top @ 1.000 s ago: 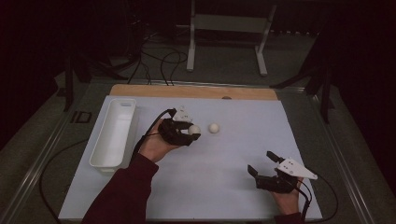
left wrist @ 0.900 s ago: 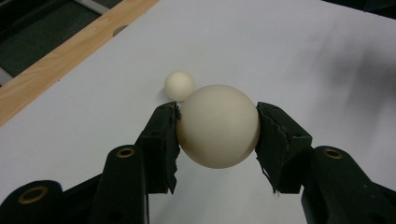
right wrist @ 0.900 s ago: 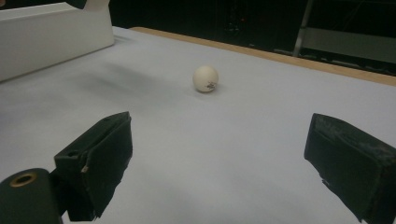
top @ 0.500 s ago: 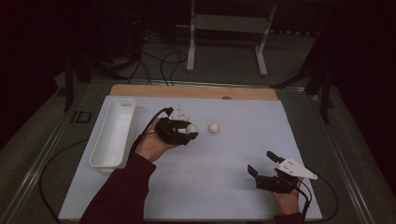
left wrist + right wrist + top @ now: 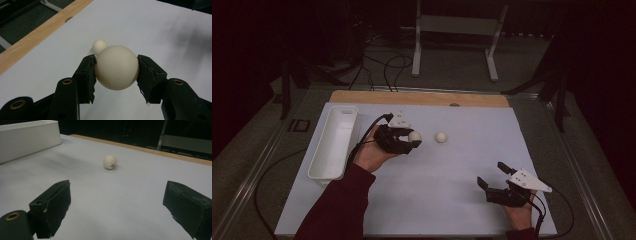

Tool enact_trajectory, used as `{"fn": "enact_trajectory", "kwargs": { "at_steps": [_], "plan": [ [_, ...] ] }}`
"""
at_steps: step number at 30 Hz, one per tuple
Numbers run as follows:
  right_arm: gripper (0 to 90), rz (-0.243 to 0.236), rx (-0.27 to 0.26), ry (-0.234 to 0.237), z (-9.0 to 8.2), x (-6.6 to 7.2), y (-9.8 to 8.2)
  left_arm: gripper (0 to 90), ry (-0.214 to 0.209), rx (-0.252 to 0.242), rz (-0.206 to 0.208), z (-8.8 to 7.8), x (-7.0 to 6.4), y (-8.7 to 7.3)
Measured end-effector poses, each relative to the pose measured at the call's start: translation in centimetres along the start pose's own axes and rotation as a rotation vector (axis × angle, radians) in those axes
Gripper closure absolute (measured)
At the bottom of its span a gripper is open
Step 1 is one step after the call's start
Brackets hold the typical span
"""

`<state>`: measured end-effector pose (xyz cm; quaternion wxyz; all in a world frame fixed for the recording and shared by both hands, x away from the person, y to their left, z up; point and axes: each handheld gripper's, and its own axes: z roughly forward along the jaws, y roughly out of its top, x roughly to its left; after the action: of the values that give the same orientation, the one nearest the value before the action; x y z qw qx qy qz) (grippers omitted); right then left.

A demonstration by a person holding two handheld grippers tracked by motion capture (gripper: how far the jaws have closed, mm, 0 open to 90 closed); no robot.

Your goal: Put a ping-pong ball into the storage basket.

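Two cream balls are in play: one ball (image 5: 116, 67) is clamped between the fingers of the left gripper (image 5: 408, 139), held just above the pale worktop (image 5: 452, 190), and the second ball (image 5: 441, 137) lies loose on the sheet just beside it, toward the middle. A white tray (image 5: 333, 145) stands well to the left of the held ball, along the sheet's edge. The right gripper (image 5: 494, 176) rests near the front right corner with its fingers spread wide and nothing between them.

Judging from the left gripper view, the pads meet the ball only at two small spots on its round sides, so a jerk or tilt on the way to the tray could let it squirt out and roll. A low swing might also knock the loose ball and send it toward the wooden edge (image 5: 422, 98).
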<state>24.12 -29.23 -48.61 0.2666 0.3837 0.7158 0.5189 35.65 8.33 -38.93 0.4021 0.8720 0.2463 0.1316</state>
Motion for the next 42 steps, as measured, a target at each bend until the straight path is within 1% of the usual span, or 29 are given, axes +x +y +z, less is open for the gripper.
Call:
{"fn": "enact_trajectory", "kwargs": {
  "at_steps": [10,22,42],
  "plan": [
    [7.6,0.0,0.0,0.0,0.0,0.0,0.0,51.0,0.008,-0.002,0.007,-0.6,0.3,-0.1],
    [7.6,-0.002,0.002,0.002,0.0,0.0,0.0,51.0,0.008,-0.014,0.002,-1.2,0.6,-0.2],
    [7.6,-0.002,0.002,0.004,0.0,0.0,0.0,51.0,0.027,-0.017,0.0,-2.0,1.1,-0.4]
  ]
}}
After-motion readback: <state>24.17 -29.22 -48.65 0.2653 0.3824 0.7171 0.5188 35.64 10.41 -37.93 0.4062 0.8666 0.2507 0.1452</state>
